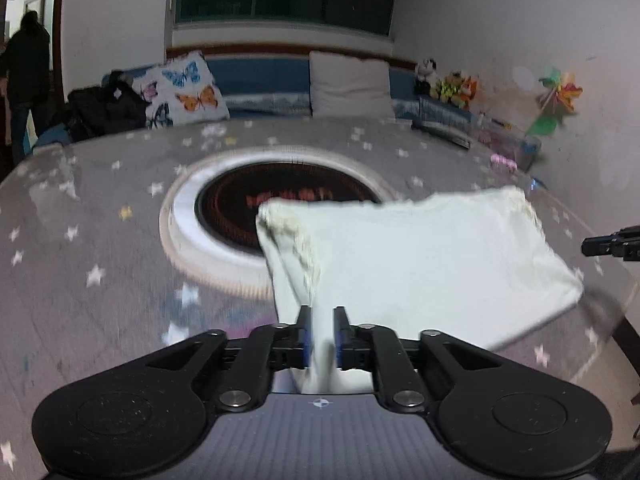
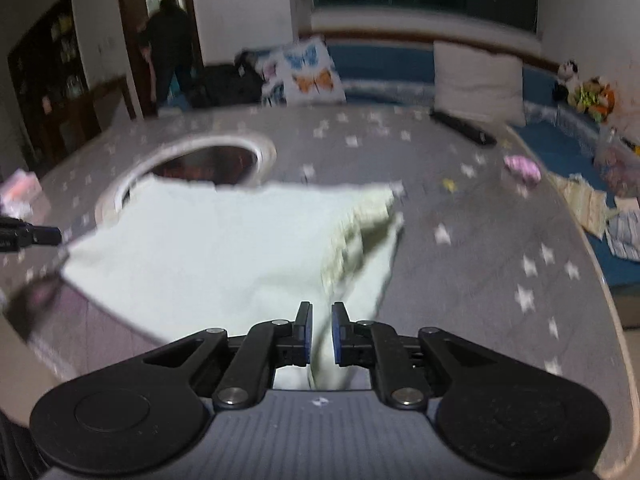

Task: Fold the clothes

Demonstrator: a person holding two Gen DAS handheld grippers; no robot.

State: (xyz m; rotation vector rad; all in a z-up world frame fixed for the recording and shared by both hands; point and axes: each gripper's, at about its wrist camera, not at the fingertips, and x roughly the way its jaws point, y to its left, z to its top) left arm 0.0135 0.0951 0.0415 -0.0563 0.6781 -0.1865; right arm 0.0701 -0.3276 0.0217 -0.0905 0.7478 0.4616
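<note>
White cloth (image 1: 420, 256) hangs stretched between two grippers, lifted above a grey table (image 1: 100, 280) with little stars on it. Nearest in the left wrist view, the left gripper (image 1: 322, 336) has its two black fingers with blue pads close together, and a bunched corner of the cloth runs between them. The pads press on the cloth from both sides, so it is pinched. This gripper points forward and tips down toward the table.

In the right wrist view, the right gripper (image 2: 321, 332) looks much the same. Its blue pads stand close, with a narrow bunch of the cloth (image 2: 224, 248) between them, and the cloth is gripped there too. It also tips downward.

From each gripper the cloth spreads away, wide and flat, with a rough frilly edge at its far corners. The tip of the other gripper shows at the side edge of each view.

Just past the cloth, a round hole with a pale ring (image 1: 288, 196) sits in the middle of the table. A small pink thing (image 2: 522, 168) lies farther off on the right.

Beyond the table is a blue bench with a butterfly pillow (image 1: 184, 92), a plain white pillow (image 1: 352, 84) and soft toys (image 1: 448, 80). A person in dark clothes (image 2: 168, 40) stands in the far doorway on the left.
</note>
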